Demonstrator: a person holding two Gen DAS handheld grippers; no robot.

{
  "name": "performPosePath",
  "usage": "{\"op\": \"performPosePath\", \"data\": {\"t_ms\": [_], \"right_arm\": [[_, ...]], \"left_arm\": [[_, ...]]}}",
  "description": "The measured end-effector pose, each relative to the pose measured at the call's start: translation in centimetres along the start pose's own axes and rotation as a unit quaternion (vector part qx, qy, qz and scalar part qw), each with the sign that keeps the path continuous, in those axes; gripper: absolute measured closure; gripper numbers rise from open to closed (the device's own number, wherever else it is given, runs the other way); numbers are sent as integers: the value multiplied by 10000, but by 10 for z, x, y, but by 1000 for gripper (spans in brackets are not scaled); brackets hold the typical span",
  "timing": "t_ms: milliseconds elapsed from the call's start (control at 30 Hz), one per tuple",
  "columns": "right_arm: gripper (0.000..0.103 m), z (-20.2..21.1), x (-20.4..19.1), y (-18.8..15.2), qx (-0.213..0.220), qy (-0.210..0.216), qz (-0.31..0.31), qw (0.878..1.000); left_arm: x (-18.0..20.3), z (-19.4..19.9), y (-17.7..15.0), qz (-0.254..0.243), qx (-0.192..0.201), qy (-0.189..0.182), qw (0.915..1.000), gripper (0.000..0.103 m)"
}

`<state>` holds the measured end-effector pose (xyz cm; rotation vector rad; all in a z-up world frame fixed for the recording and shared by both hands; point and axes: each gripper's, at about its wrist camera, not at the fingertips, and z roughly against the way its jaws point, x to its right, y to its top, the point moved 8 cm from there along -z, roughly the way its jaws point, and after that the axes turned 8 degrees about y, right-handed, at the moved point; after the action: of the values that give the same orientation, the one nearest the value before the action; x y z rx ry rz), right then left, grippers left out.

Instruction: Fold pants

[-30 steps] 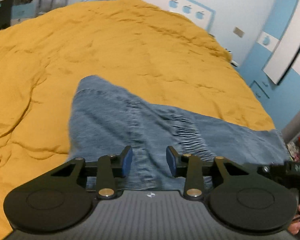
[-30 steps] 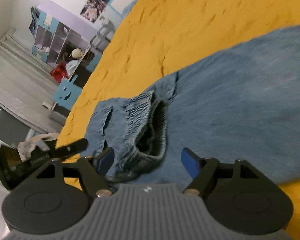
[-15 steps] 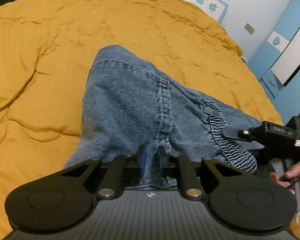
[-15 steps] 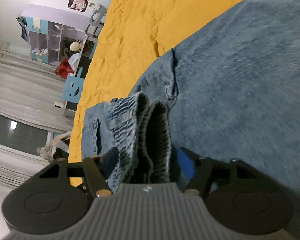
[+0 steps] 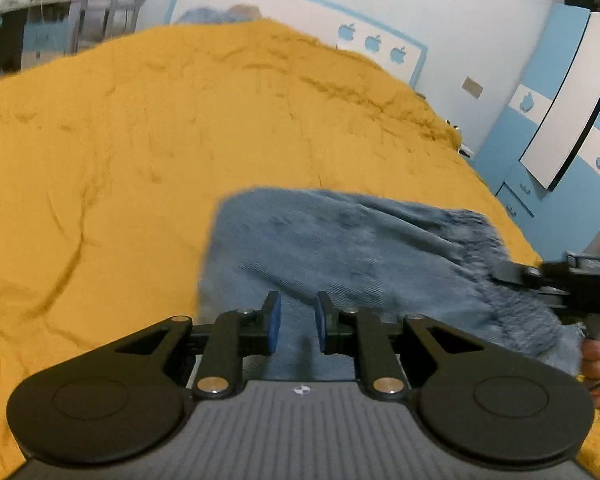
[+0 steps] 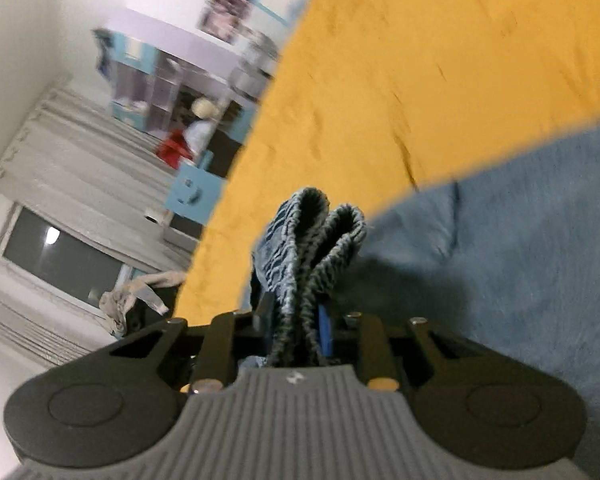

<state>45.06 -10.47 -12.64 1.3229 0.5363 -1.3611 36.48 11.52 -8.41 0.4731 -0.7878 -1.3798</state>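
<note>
right wrist view: right tongs [image 6: 296, 326] closing, elastic waistband [image 6: 316, 240] bunched between the pads. left tongs [image 5: 298, 322] nearly closed; whether they pinch denim, cannot tell. pants [image 5: 360, 256] run left-to-right across the bed [image 5: 140, 140], both tongs at the near edge.

A wide bed [image 5: 148, 152] covered with a wrinkled mustard-yellow blanket [image 6: 440, 80] fills most of both views. Blue denim pants [image 5: 340, 248] lie directly on the blanket, in the lower centre and right of the left wrist frame, and at the lower right of the right wrist frame.
</note>
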Motion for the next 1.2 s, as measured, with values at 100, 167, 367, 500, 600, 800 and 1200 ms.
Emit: {"op": "performPosePath", "data": {"t_ms": [100,167,367,500,600,800,1200], "right_arm": [[86,19,0,6,70,-386,70,9992],[86,19,27,-1,-36,-808,-110,9967],[86,12,87,-20,4,-1202,-519,9914],[86,11,95,-22,-137,-1444,-160,9893],[85,8,103,-24,-93,-1313,-376,9906],[70,18,67,-12,-269,-1723,632,9826],[103,-49,57,30,-587,-2346,1920,9511]], "left_arm": [[0,-14,10,-158,-40,89,9998,90],[2,-32,10,-230,-147,116,9996,94],[13,-85,-8,-902,-490,412,9939,98],[2,-116,-30,-1001,-944,714,9879,97],[6,-113,-30,-1099,-889,831,9865,97],[15,-74,-6,-1285,-493,570,9888,98],[7,-146,8,-1040,-743,827,9883,97]]}}
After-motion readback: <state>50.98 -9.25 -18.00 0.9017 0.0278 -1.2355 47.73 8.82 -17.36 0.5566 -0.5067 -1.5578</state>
